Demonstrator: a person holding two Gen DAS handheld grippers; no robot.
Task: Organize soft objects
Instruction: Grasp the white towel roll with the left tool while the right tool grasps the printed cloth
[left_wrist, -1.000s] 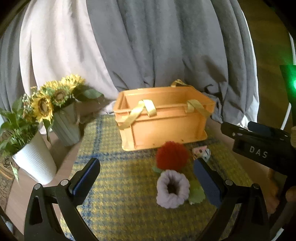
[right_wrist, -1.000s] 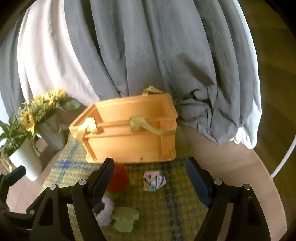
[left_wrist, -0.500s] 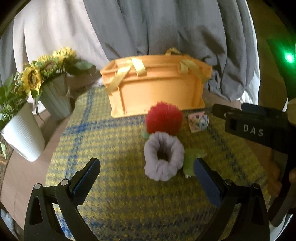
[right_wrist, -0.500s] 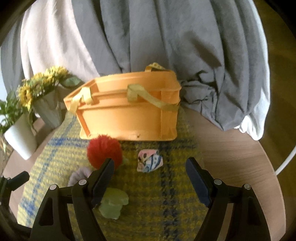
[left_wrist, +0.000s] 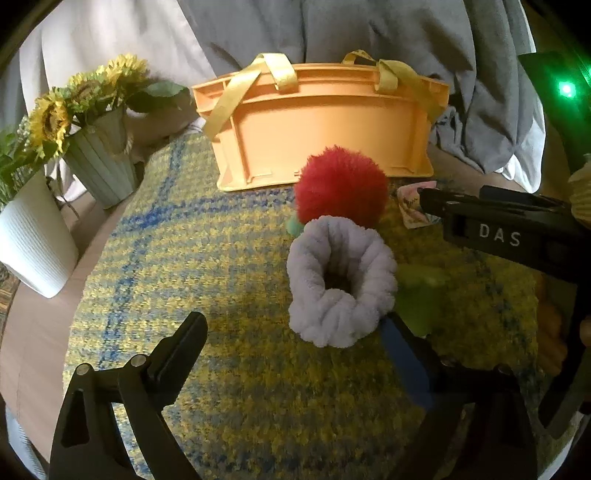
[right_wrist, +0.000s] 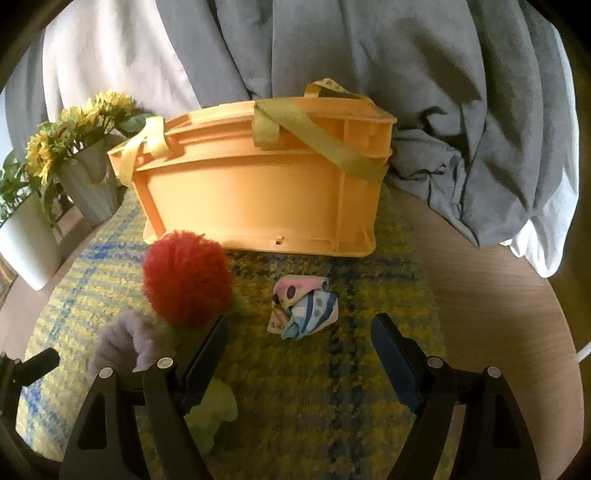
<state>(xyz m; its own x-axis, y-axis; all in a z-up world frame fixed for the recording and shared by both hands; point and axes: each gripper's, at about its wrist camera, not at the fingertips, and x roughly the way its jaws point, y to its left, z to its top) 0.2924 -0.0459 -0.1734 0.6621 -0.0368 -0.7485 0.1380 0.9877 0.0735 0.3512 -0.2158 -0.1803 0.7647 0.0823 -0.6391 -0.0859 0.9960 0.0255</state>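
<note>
An orange crate (left_wrist: 325, 125) with yellow strap handles stands at the back of a yellow-and-blue mat (left_wrist: 221, 288); it also shows in the right wrist view (right_wrist: 258, 192). In front lie a red pompom (left_wrist: 341, 184) (right_wrist: 184, 282), a lilac fluffy scrunchie (left_wrist: 340, 280) (right_wrist: 118, 343), a green soft piece (left_wrist: 421, 295) (right_wrist: 212, 413) and a small crumpled patterned cloth (right_wrist: 304, 306) (left_wrist: 412, 206). My left gripper (left_wrist: 295, 354) is open, just short of the scrunchie. My right gripper (right_wrist: 299, 350) is open, just short of the cloth.
A sunflower bunch in a ribbed pale-green vase (left_wrist: 99, 162) and a white ribbed pot (left_wrist: 29, 236) stand left of the mat. Grey and white cloth (right_wrist: 443, 92) hangs behind the crate. Bare wooden tabletop (right_wrist: 480, 295) lies right of the mat.
Both grippers have moved forward and down toward the soft objects. The scrunchie and cloth now sit close before the open fingers. Nothing has been grasped.
</note>
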